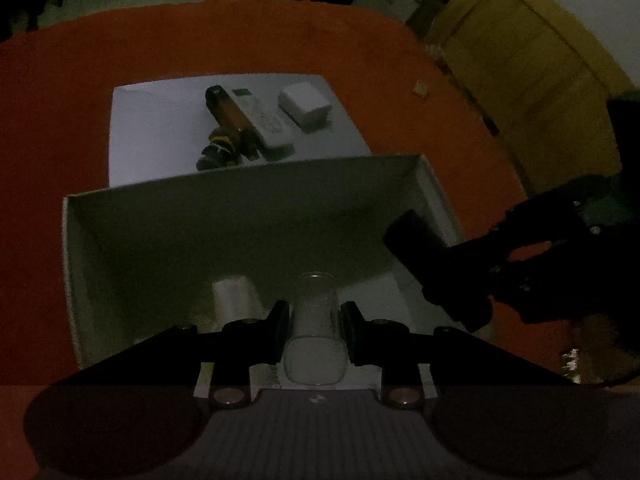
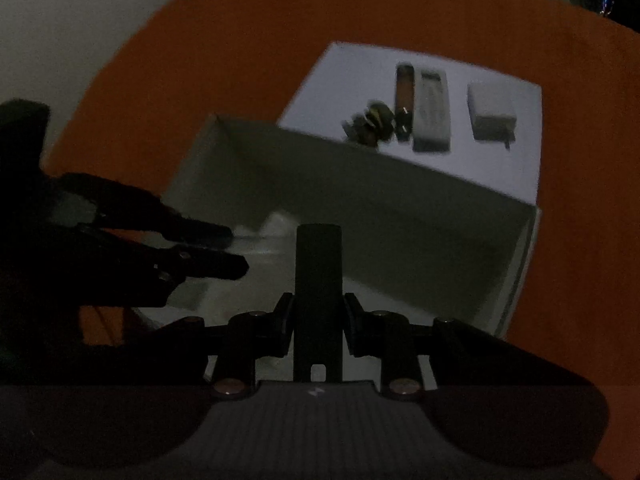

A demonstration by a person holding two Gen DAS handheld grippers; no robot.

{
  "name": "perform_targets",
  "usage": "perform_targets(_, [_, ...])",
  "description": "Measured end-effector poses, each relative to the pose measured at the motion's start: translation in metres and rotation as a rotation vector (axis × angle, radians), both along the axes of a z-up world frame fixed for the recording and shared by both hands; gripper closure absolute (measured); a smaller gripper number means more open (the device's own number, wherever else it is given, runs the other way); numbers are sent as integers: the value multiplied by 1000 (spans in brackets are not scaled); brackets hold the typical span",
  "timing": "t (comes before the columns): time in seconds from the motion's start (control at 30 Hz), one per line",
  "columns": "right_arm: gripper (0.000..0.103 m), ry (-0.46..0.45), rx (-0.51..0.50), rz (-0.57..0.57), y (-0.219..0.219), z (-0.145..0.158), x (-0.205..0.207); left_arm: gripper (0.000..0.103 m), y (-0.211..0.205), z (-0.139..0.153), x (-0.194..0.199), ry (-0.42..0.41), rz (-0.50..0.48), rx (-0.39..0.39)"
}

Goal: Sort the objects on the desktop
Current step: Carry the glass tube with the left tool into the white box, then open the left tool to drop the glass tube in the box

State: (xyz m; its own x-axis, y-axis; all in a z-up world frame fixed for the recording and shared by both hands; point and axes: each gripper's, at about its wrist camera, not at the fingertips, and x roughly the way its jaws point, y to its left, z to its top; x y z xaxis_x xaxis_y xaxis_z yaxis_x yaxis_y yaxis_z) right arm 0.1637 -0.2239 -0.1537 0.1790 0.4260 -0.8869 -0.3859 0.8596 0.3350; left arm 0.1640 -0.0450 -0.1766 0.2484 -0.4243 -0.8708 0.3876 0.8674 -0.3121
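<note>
My left tongs (image 1: 314,332) pinch a clear cup (image 1: 315,336) over the box (image 1: 240,216). My right tongs (image 2: 318,326) clamp a black tube (image 2: 319,280) above the box too, at its right side. Beyond the box, on white paper (image 1: 160,128): remote (image 1: 260,120), brown bottle (image 1: 226,110), white block (image 1: 306,106), dark toy (image 1: 218,148). Counter (image 1: 60,120) is orange.

Remote (image 1: 262,120) on sheet (image 1: 160,120) — behind box (image 1: 248,200)
</note>
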Motion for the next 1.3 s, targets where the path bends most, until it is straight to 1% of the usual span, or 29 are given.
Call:
perform_targets(0.17, [75, 29, -77, 10, 6, -27, 3, 78, -8, -29, 1, 24, 22, 45])
perform_targets(0.3, [75, 54, -127, 25, 11, -52, 1, 79, -11, -44, 2, 13, 14, 107])
perform_targets(0.47, [75, 56, -205, 65, 16, -74, -4, 79, -14, -60, -2, 32, 9, 136])
perform_targets(0.67, [75, 71, -251, 116, 25, -94, -9, 78, -28, -81, -11, 42, -57, 184])
perform_targets(0.83, [75, 88, -289, 153, 33, -111, -14, 79, -38, -90, -18, 48, -98, 219])
perform_targets(1.07, [75, 111, -338, 199, 39, -131, -24, 78, -47, -105, -25, 76, -132, 255])
perform_targets(1.17, [75, 119, -367, 223, 42, -141, -29, 78, -46, -112, -25, 118, -134, 225])
perform_targets(1.3, [73, 126, -379, 239, 43, -148, -32, 77, -45, -112, -22, 126, -127, 238])
